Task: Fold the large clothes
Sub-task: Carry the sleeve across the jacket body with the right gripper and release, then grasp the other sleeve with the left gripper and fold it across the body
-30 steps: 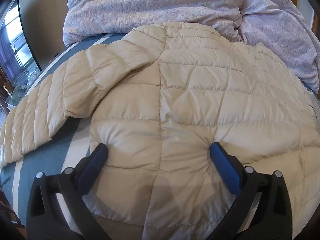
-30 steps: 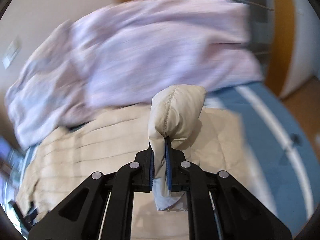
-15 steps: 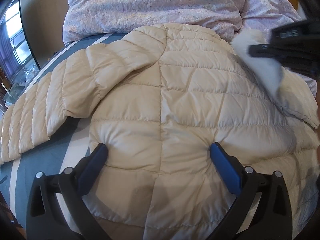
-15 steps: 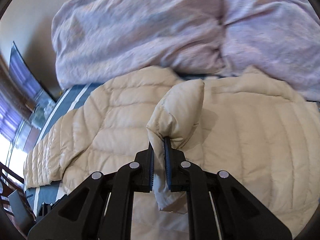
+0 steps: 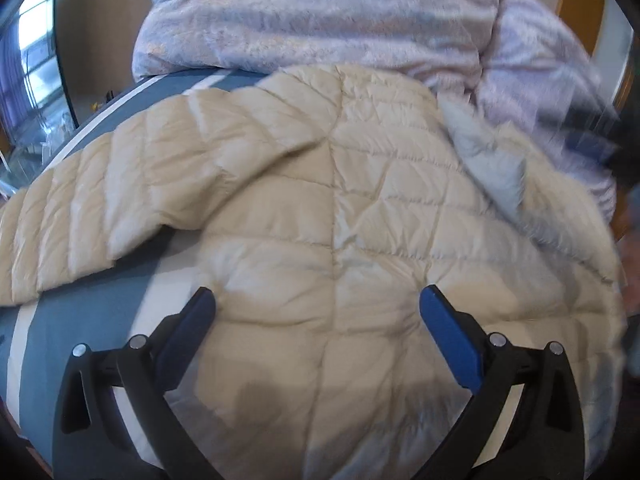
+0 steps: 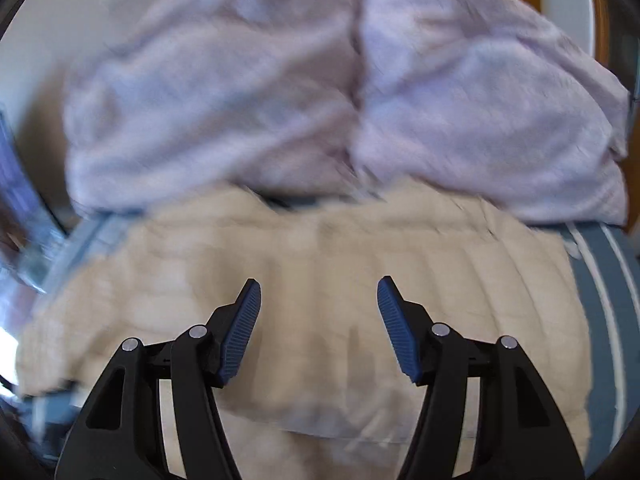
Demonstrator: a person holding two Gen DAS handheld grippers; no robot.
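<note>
Presently: sleeve fold-over, release stage — cream quilted down jacket (image 5: 332,208) lying back-up on the blue-and-white striped bed cover (image 5: 84,312).

Step in hand, by judgement: one sleeve (image 5: 492,168) lies folded across the jacket's back, pale grey lining showing. The right gripper (image 6: 318,300) has just been opening its jaws, and nothing is between them now; it hovers above the jacket. The left gripper (image 5: 316,300) stands wide, with the jacket's lower back in the gap and no pinch visible. Next move likely calls for the other sleeve (image 5: 92,216), spread out flat toward the left of the left wrist view. Jacket: puffy, stitched in panels, slippery-looking; top edge close to the lilac rumpled duvet (image 6: 344,92).
</note>
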